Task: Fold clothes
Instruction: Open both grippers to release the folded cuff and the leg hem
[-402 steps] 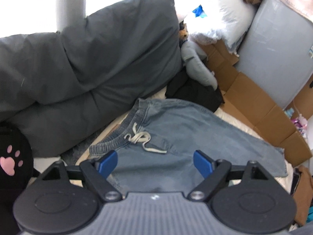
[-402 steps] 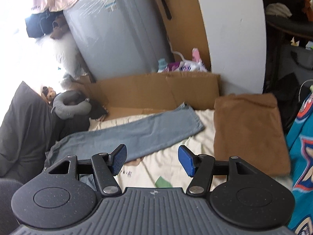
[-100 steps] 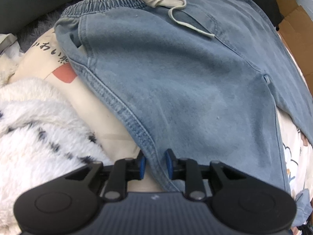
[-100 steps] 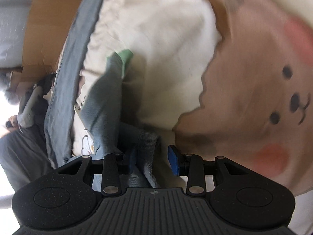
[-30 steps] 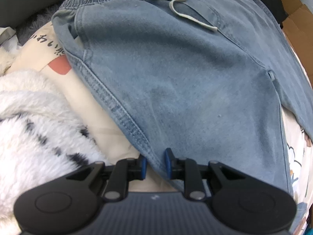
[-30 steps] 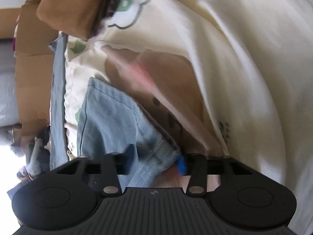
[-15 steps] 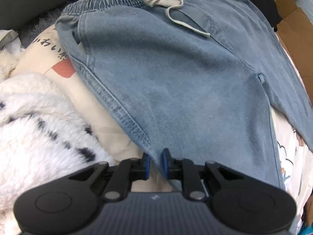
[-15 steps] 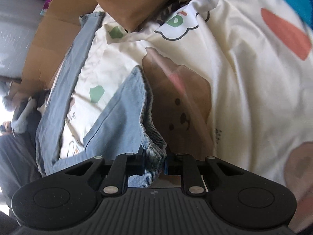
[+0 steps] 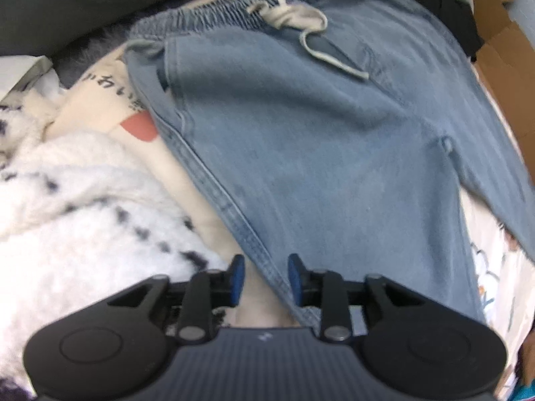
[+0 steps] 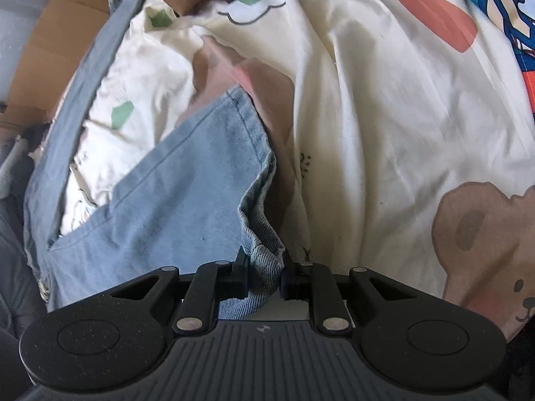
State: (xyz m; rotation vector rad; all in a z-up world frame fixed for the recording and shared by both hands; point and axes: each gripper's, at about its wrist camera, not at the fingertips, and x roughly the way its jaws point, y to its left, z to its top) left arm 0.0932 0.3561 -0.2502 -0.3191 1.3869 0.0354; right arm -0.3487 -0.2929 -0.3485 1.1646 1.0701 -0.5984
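Between the right gripper's (image 10: 264,272) jaws sits the bunched hem of the jeans (image 10: 174,200), pinched tight, with that pant leg running up and away to the left over a cream cartoon-print bedsheet (image 10: 384,127). Over at the left gripper (image 9: 264,279) the jaws have just been opening; they stand apart, the side seam of the jeans (image 9: 317,140) passing between the blue pads, neither visibly pressing it. Beyond, the jeans lie spread on the bed, waistband and white drawstring (image 9: 301,20) at the far end. A fluffy white blanket (image 9: 83,207) lies to the left.
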